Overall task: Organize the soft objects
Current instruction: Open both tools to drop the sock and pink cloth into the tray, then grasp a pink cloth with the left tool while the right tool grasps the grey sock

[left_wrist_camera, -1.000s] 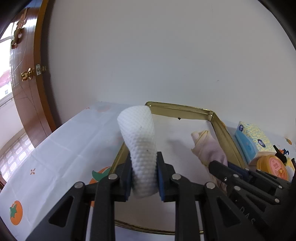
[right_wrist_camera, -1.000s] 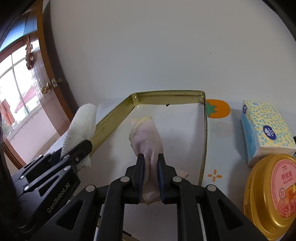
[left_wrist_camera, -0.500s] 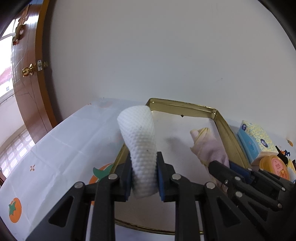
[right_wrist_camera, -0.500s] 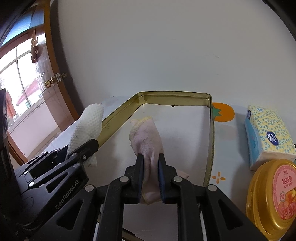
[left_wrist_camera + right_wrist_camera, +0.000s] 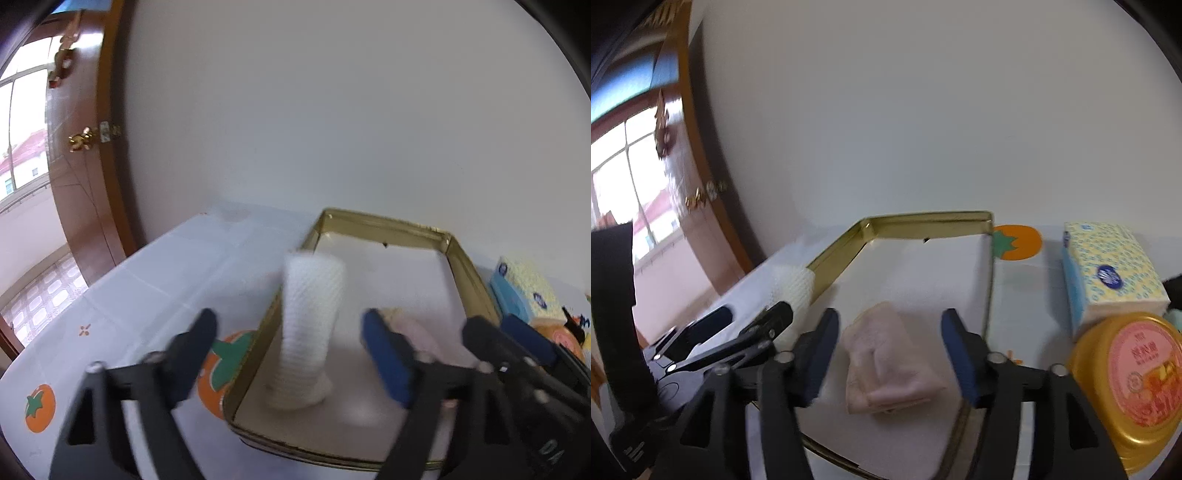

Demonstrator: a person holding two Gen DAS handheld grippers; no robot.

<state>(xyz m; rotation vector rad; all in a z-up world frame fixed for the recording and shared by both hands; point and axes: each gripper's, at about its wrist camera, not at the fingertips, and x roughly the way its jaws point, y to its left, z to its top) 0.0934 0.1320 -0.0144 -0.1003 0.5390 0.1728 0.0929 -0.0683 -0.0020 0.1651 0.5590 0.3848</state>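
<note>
A white foam-net sleeve [image 5: 308, 328] stands upright on the floor of the gold tray [image 5: 384, 223], near its left rim. My left gripper [image 5: 295, 350] is open around it, with the jaws apart and not touching it. A folded pink cloth [image 5: 888, 358] lies in the tray [image 5: 923, 218]. My right gripper [image 5: 890, 354] is open over the cloth, with the jaws wide on either side. The sleeve also shows in the right wrist view [image 5: 794, 291], behind the left gripper.
A blue and yellow tissue pack [image 5: 1108, 273] and a gold tin with a pink lid [image 5: 1134, 373] sit right of the tray. The white tablecloth has orange fruit prints [image 5: 40, 408]. A wooden window frame [image 5: 85, 147] stands at the left, and a white wall stands behind.
Both grippers have opened. The left one let go of the white sleeve, which now stands in the tray. The right one let go of the pink cloth, which now lies in the tray.
</note>
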